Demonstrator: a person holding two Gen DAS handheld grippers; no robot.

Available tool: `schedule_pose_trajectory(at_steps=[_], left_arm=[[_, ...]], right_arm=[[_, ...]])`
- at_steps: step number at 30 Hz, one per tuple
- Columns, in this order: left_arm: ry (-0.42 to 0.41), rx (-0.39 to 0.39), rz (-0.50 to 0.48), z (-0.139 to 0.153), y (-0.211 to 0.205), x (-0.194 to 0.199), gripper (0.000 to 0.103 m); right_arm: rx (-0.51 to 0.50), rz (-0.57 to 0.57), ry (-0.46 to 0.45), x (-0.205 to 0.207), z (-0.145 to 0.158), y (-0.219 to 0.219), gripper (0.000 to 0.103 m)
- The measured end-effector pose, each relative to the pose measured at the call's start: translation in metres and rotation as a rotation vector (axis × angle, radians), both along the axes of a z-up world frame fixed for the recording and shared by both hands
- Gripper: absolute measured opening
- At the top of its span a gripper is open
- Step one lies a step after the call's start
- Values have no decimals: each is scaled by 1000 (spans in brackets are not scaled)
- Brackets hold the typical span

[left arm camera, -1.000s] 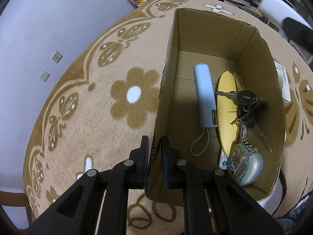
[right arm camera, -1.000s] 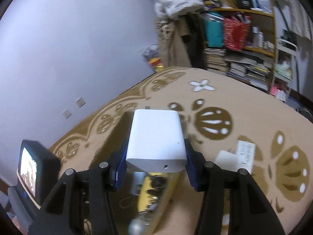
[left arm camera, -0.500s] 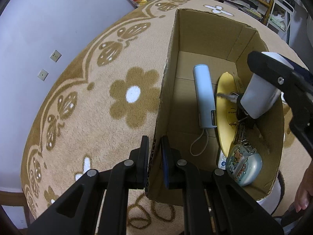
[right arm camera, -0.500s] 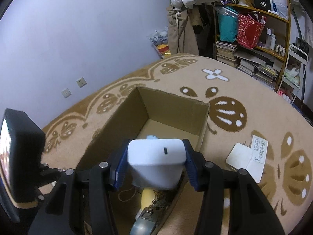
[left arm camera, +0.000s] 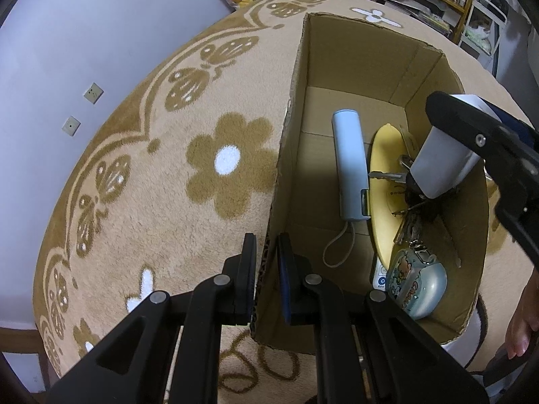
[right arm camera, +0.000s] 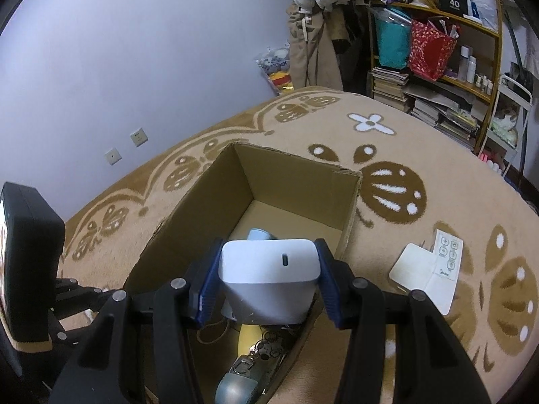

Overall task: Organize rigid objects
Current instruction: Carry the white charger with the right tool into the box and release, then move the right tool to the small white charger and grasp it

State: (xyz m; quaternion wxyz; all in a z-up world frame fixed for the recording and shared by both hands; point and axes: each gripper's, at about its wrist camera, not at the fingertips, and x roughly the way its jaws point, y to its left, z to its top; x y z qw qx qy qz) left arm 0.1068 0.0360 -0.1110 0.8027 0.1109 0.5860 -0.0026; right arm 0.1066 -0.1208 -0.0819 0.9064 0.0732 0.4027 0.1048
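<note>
An open cardboard box (left arm camera: 363, 67) stands on the flowered carpet. My left gripper (left arm camera: 266, 269) is shut on its near left wall. Inside lie a pale blue cylinder with a cord (left arm camera: 348, 165), a yellow oval piece (left arm camera: 384, 181), a bunch of keys (left arm camera: 414, 202) and a cartoon-printed case (left arm camera: 416, 286). My right gripper (right arm camera: 269, 269) is shut on a white rounded block (right arm camera: 269, 276). In the left wrist view that block (left arm camera: 441, 165) hangs inside the box's right side, just above the keys. From the right wrist view, the box (right arm camera: 296, 181) lies below and ahead.
A white remote (right arm camera: 448, 259) and a white card (right arm camera: 417, 269) lie on the carpet right of the box. Cluttered shelves (right arm camera: 438, 50) stand at the far right. The left gripper's camera body (right arm camera: 27, 262) is at the left. A person's hand (left arm camera: 522, 330) shows at the right edge.
The right gripper, still holding the white block, came in from the right, tipped downward and sank into the box over the keys. The left gripper kept its hold on the wall.
</note>
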Motion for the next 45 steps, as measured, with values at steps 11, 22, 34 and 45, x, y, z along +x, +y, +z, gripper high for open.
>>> schedule_pose_trajectory(at_steps=[11, 22, 34, 45], left_arm=[[1, 6, 2, -1, 0, 0, 11], [-1, 2, 9, 0, 0, 0, 11], [-15, 13, 19, 2, -1, -1, 11], [-19, 18, 13, 3, -3, -2, 11]], right_arm=[[25, -33, -77, -14, 26, -15, 69], [36, -146, -75, -14, 20, -62, 92], [31, -312, -31, -6, -11, -121, 101], [-63, -323, 13, 10, -46, -126, 100]])
